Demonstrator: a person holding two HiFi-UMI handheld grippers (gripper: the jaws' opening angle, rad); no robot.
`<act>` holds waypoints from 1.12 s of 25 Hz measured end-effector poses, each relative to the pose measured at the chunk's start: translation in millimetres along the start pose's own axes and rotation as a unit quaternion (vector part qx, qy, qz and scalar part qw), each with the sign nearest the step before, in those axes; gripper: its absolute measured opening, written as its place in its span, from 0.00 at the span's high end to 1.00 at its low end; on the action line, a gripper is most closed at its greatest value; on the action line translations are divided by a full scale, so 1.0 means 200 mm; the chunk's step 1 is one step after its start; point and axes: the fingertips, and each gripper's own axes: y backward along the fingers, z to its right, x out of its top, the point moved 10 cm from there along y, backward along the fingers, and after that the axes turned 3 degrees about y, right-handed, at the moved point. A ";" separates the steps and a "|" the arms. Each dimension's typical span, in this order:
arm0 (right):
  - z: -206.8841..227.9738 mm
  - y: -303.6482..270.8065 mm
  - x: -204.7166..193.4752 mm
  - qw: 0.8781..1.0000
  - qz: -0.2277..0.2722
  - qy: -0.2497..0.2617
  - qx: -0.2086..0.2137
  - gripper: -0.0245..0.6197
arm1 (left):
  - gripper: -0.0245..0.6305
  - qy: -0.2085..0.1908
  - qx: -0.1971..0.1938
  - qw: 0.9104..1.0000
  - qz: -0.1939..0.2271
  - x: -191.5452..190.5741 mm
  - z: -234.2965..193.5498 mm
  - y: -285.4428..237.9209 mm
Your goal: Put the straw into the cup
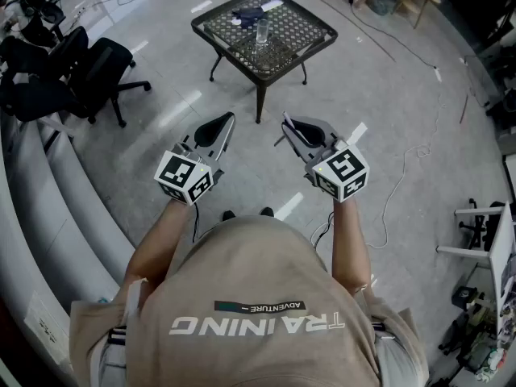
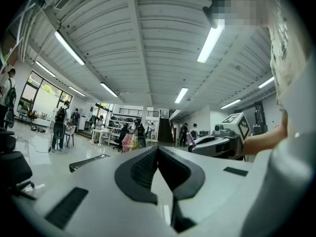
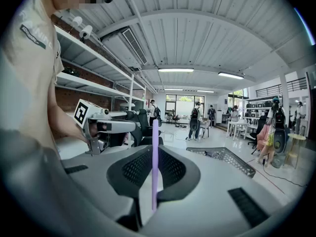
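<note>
A thin purple straw [image 3: 155, 162] stands upright between the pads of my right gripper [image 3: 154, 149], which is shut on it. In the head view that gripper [image 1: 287, 122] is held level in front of my chest. My left gripper [image 1: 229, 119] sits beside it. Its jaws are shut with nothing between them [image 2: 158, 152]. A clear cup [image 1: 262, 32] stands on the dark mesh-top table [image 1: 310, 24], well ahead of both grippers. The table's corner [image 3: 232, 159] shows in the right gripper view. From the left gripper view I see the right gripper [image 2: 222, 139] with the straw's tip [image 2: 190, 139].
Black office chairs [image 1: 89, 71] stand at the left, next to curved grey steps [image 1: 48, 192]. A dark blue thing [image 1: 246, 12] lies on the table behind the cup. Cables [image 1: 403, 168] trail over the floor at the right. People stand far back in the hall [image 2: 61, 127].
</note>
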 end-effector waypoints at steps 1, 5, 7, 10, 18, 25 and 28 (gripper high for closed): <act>0.00 0.00 0.00 1.000 -0.001 0.000 0.001 0.90 | 0.94 -0.001 0.001 1.000 0.000 0.00 0.00 0.00; -0.01 -0.01 -0.01 1.000 -0.003 -0.003 0.005 0.90 | 0.94 0.001 0.003 1.000 -0.002 -0.01 0.00 0.01; -0.02 -0.01 -0.02 1.000 -0.004 -0.005 0.006 0.90 | 0.94 0.001 0.003 1.000 -0.004 -0.02 0.00 0.03; -0.04 -0.02 -0.03 1.000 -0.006 -0.002 0.011 0.90 | 0.94 0.001 0.005 1.000 -0.007 -0.03 0.00 0.03; -0.07 -0.03 -0.02 1.000 -0.012 0.006 0.019 0.90 | 0.94 0.011 0.001 1.000 -0.005 -0.05 -0.03 0.01; -0.07 -0.04 -0.03 0.999 -0.015 -0.026 -0.030 0.90 | 0.94 0.016 0.004 1.000 -0.018 -0.03 -0.15 0.09; -0.08 -0.08 -0.05 0.998 -0.025 -0.032 -0.041 0.90 | 0.94 0.023 0.006 0.999 -0.023 -0.05 -0.22 0.12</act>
